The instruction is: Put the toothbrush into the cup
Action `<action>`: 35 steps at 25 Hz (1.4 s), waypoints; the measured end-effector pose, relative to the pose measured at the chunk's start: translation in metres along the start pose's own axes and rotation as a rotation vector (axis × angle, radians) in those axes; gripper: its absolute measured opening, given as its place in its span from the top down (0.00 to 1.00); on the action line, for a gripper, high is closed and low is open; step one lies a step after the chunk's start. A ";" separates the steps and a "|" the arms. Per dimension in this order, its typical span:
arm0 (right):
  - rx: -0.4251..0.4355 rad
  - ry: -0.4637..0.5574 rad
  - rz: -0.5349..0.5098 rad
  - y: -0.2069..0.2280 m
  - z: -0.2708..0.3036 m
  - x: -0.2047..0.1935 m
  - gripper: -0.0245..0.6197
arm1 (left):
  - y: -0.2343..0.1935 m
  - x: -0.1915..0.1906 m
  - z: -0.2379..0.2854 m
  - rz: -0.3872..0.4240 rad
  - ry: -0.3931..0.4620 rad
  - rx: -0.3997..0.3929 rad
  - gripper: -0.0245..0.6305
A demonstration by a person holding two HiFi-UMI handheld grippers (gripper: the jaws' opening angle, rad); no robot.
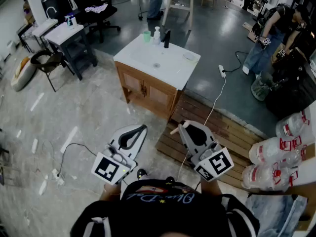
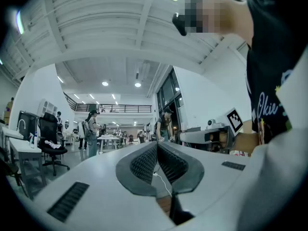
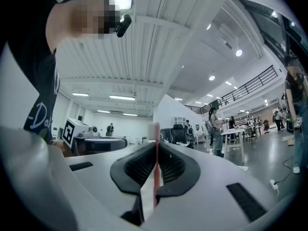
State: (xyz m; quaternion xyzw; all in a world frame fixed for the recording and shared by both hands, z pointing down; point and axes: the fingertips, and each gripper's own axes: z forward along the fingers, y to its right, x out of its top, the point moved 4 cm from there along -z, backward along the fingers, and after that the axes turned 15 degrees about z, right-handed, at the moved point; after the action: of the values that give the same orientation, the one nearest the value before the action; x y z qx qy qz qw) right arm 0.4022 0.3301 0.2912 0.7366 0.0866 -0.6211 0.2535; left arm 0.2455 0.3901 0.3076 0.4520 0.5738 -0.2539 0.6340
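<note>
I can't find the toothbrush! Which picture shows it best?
The right gripper view: the pink toothbrush stands upright, pinched in the right tool. The head view shows only its end poking from that tool. In the left gripper view I can't spot it.

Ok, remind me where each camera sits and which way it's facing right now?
Head view: on the person's head, looking steeply down at the sink cabinet and cup; shows left gripper, right gripper, the person's shirt.
Left gripper view: on the left gripper, facing level across the hall; shows its shut, empty fingers, the person's torso.
Right gripper view: on the right gripper, facing across the hall; shows fingers shut on the toothbrush.
Shared: head and right gripper views both show the toothbrush.
</note>
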 end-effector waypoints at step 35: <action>0.087 -0.049 0.017 -0.032 0.144 -0.038 0.95 | -0.121 -0.056 -0.081 -0.034 -0.041 0.178 0.96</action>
State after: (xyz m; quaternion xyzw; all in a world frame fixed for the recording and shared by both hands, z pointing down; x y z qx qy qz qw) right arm 0.2542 0.2954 0.3051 0.7322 0.0467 -0.6400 0.2285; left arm 0.0917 0.3934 0.3322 0.4915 0.5436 -0.3237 0.5985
